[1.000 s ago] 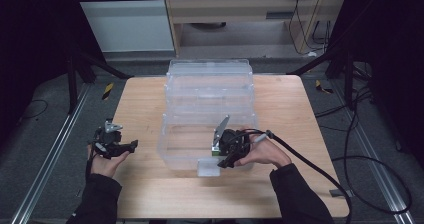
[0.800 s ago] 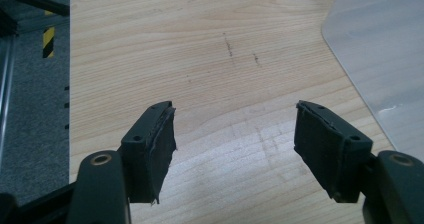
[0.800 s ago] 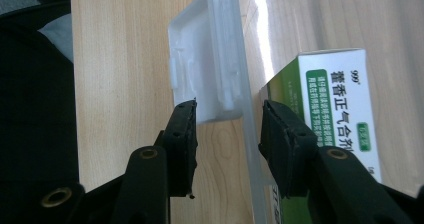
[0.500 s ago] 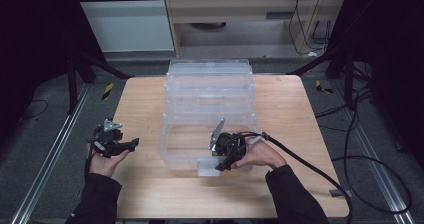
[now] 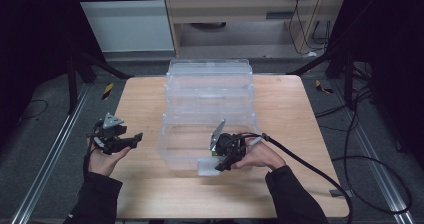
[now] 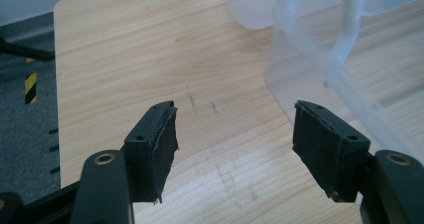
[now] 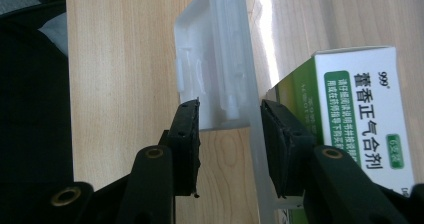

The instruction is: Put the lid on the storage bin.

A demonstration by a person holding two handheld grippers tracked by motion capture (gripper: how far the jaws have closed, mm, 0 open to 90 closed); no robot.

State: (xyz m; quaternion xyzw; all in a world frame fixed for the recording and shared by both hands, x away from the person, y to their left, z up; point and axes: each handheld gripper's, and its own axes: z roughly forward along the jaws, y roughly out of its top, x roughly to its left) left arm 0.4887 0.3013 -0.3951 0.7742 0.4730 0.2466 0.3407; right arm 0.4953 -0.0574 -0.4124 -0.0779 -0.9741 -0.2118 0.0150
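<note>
The right gripper [image 5: 220, 165] sits at the near wall of the clear plastic box [image 5: 210, 109], which stands in the middle of the wooden bench [image 5: 145, 99]. In the right gripper view its jaws stand apart, one on each side of the box wall, with the white latch [image 7: 212, 64] of the box in the gap between them; neither pad [image 7: 187, 134] is seen pressing on the plastic, and whether either touches it cannot be told. In the same view a green and white carton [image 7: 365, 104] lies inside the box, just beside the inner jaw. In the high view the person's right hand [image 5: 260, 156] holds this gripper over the front edge of the box, with the cable [image 5: 310, 169] trailing off to the right across the bench. The left gripper [image 5: 131, 140] is held at the left edge of the bench, well apart from the box, in the left hand [image 5: 105, 156]. Its jaws are wide apart and hold nothing; the left gripper view shows bare wood between them and a corner of the box beyond.
</note>
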